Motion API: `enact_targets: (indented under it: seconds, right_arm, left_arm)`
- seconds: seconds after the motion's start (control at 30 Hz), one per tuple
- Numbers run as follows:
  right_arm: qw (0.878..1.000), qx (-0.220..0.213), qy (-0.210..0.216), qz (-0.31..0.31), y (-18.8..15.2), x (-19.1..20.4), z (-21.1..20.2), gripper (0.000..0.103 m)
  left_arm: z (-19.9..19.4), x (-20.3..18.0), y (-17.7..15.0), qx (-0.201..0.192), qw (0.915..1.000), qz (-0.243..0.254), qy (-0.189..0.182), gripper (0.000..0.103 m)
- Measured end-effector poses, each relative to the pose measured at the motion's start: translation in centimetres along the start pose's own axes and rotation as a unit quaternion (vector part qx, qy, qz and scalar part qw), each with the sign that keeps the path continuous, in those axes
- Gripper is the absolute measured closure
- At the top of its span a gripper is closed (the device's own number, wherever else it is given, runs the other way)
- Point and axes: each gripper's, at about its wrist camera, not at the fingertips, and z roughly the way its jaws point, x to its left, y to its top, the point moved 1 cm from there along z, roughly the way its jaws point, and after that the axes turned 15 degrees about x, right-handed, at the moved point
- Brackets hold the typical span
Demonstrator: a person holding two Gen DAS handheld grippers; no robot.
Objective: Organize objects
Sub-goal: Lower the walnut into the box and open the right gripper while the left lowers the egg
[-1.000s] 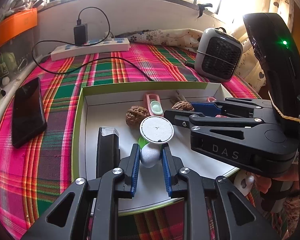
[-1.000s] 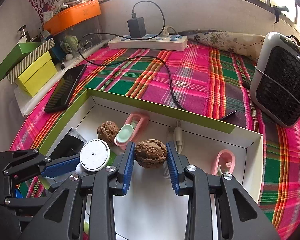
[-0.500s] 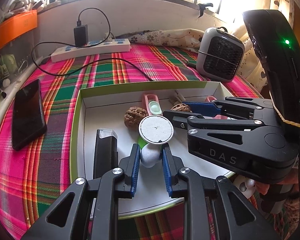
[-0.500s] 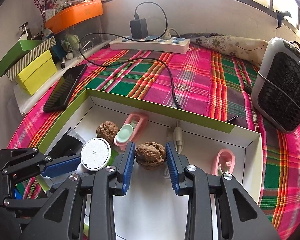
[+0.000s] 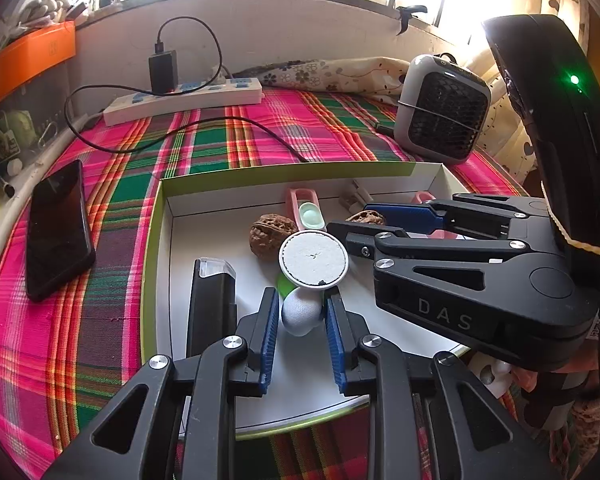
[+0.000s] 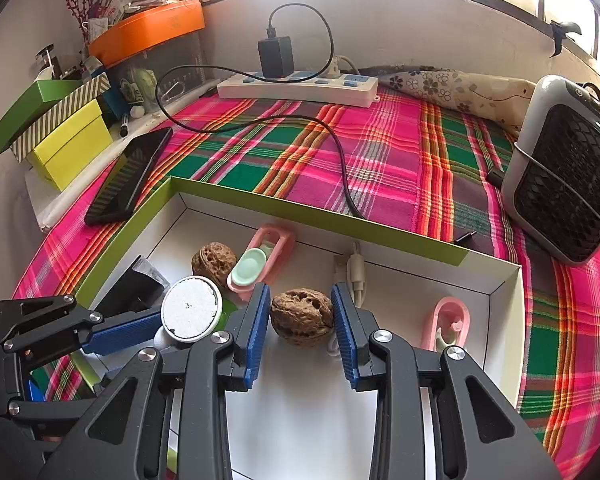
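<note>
A white box with a green rim (image 5: pixel 156 240) lies on the plaid cloth. Inside it, my left gripper (image 5: pixel 301 298) has its blue pads against a white disc-topped piece (image 5: pixel 300 316), and its jaws are starting to open. The piece leans with its round grey face (image 5: pixel 313 258) turned up. To its right, my right gripper (image 6: pixel 300 292) is shut on a brown walnut (image 6: pixel 302 316) that sits low over the box floor. In the left wrist view, the right gripper (image 5: pixel 356 218) crosses in from the right.
In the box lie a second walnut (image 5: pixel 270 236), a pink clip with a mint insert (image 5: pixel 306 210), a black slab (image 5: pixel 212 304), a white plug (image 6: pixel 354 272) and a pink hook (image 6: pixel 450 322). A phone (image 5: pixel 58 228), power strip (image 5: pixel 184 98), black cable (image 6: pixel 340 152) and small heater (image 5: pixel 444 112) surround it.
</note>
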Motion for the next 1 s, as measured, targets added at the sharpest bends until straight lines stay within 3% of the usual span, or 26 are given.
enact_targets:
  seconds: [1.0]
  right_arm:
    - [1.000,-0.006,0.002,0.007,-0.19,0.19,-0.55,0.049]
  left_arm:
    - [0.03,-0.69,-0.26,0.003,0.9999,0.011,-0.001,0.065]
